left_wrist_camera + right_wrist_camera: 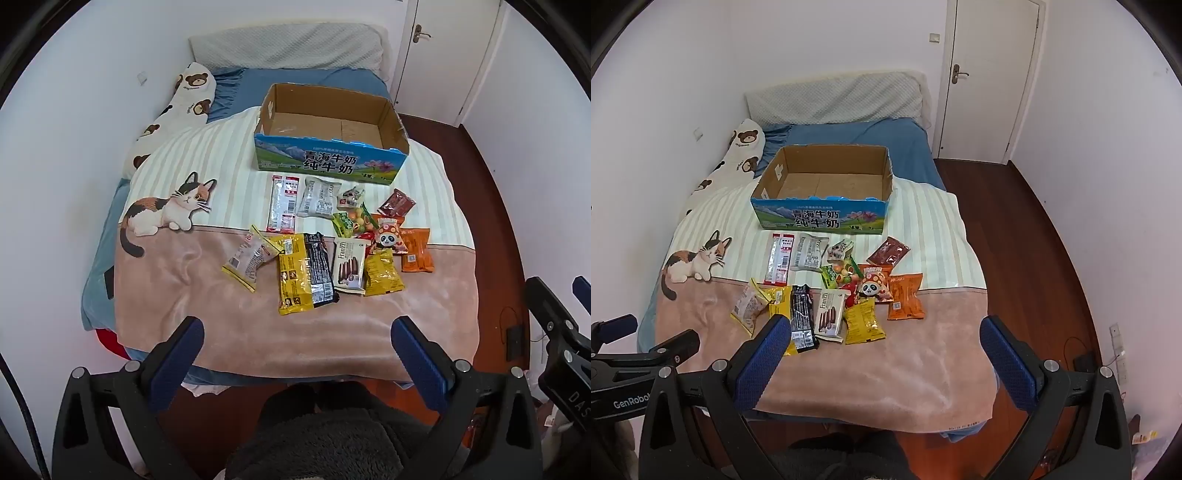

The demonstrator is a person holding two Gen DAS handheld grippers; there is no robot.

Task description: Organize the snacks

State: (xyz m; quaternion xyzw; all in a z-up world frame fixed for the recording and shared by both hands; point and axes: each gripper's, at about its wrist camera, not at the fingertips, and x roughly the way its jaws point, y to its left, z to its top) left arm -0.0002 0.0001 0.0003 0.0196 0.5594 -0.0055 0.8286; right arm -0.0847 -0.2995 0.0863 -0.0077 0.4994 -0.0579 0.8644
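An open cardboard milk box [391, 122] [886, 173] with a blue printed front stands empty on the bed. Several snack packets lie in a loose cluster in front of it: a long red-and-white packet [283, 204] [779, 258], a yellow-and-black bag [306, 273] [801, 317], a Franzzi wafer pack [349, 266] [830, 312], a panda packet [388, 236] [873, 284], an orange packet [417, 251] [905, 301]. My left gripper [297, 334] is open and empty above the bed's near edge. My right gripper [884, 334] is open and empty, also short of the snacks.
A cat-print blanket [173, 206] [698, 262] covers the bed. Pillows [288, 46] lie at the head. A wall is at the left, wooden floor [1015, 236] and a white door [990, 81] at the right. The right gripper's body shows in the left wrist view [561, 332].
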